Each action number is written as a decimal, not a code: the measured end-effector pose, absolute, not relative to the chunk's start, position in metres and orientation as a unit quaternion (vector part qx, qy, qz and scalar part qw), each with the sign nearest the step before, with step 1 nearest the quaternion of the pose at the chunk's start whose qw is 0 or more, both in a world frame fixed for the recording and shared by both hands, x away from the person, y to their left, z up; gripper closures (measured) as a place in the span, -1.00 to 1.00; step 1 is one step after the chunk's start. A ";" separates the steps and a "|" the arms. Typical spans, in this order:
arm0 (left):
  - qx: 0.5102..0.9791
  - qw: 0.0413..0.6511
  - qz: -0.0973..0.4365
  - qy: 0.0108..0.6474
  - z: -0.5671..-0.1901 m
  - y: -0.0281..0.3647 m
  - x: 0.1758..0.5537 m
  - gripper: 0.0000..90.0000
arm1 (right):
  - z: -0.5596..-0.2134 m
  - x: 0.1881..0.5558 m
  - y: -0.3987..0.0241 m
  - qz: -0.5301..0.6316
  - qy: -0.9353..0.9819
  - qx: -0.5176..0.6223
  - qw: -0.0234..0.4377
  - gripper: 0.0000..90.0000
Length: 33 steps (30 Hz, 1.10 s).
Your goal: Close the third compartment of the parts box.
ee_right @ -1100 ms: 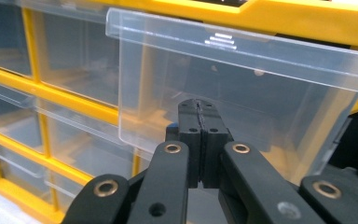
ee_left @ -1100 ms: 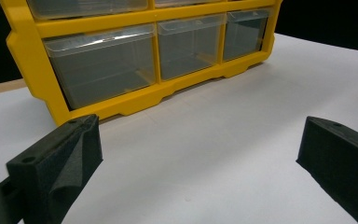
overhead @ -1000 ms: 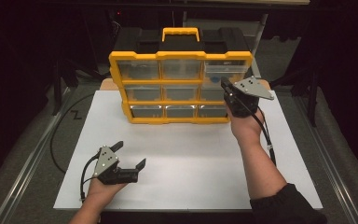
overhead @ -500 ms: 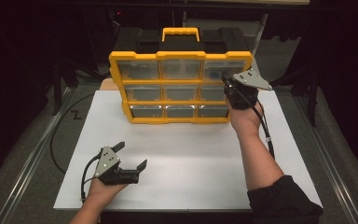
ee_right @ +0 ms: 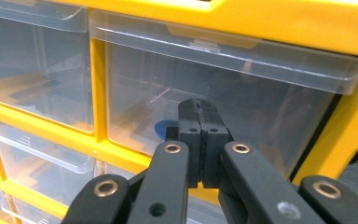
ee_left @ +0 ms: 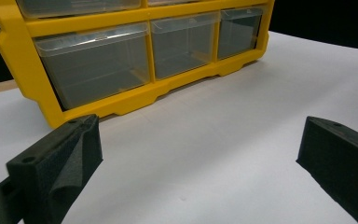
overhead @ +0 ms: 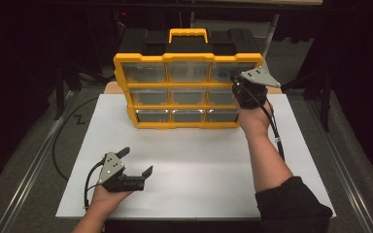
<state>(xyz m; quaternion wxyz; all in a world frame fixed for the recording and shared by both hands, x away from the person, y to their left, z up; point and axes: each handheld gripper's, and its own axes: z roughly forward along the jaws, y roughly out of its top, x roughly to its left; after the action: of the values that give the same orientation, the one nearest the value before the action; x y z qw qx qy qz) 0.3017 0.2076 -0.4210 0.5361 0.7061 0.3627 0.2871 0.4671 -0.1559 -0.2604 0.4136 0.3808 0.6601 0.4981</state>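
- Our right hand-held gripper [ee_right: 199,116], jaws pressed together, fronts the top-right drawer [ee_right: 223,93], likely to nudge it.
- Our left hand-held gripper [overhead: 135,164] rests spread on the surface [overhead: 213,160], idle.

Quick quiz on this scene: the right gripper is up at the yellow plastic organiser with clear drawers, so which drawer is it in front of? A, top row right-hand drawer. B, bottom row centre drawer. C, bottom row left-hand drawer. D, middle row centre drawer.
A: in the high view the right gripper, jaws shut, is at the top-right clear drawer of the yellow plastic organiser.
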 end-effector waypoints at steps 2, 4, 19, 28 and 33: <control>0.706 0.536 0.287 0.363 -0.421 0.208 0.302 -0.99 | -0.260 0.467 -0.155 0.497 0.662 0.378 0.414 1.00; 0.706 0.536 0.287 0.363 -0.421 0.208 0.301 -0.99 | -0.259 0.466 -0.155 0.496 0.665 0.376 0.413 1.00; 0.707 0.534 0.287 0.363 -0.421 0.206 0.302 -0.99 | -0.270 0.437 -0.160 0.501 0.689 0.359 0.382 0.84; 0.707 0.532 0.288 0.366 -0.422 0.207 0.303 -0.99 | -0.285 0.415 -0.175 0.518 0.703 0.352 0.337 0.35; 0.707 0.530 0.290 0.368 -0.422 0.207 0.304 -0.99 | -0.296 0.401 -0.184 0.527 0.712 0.348 0.307 0.02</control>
<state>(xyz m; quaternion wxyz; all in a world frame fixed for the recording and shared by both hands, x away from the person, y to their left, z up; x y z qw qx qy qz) 0.3039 0.2071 -0.4220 0.5295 0.7072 0.3679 0.2899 0.4015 -0.1840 -0.2963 0.3071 0.3481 0.7118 0.5271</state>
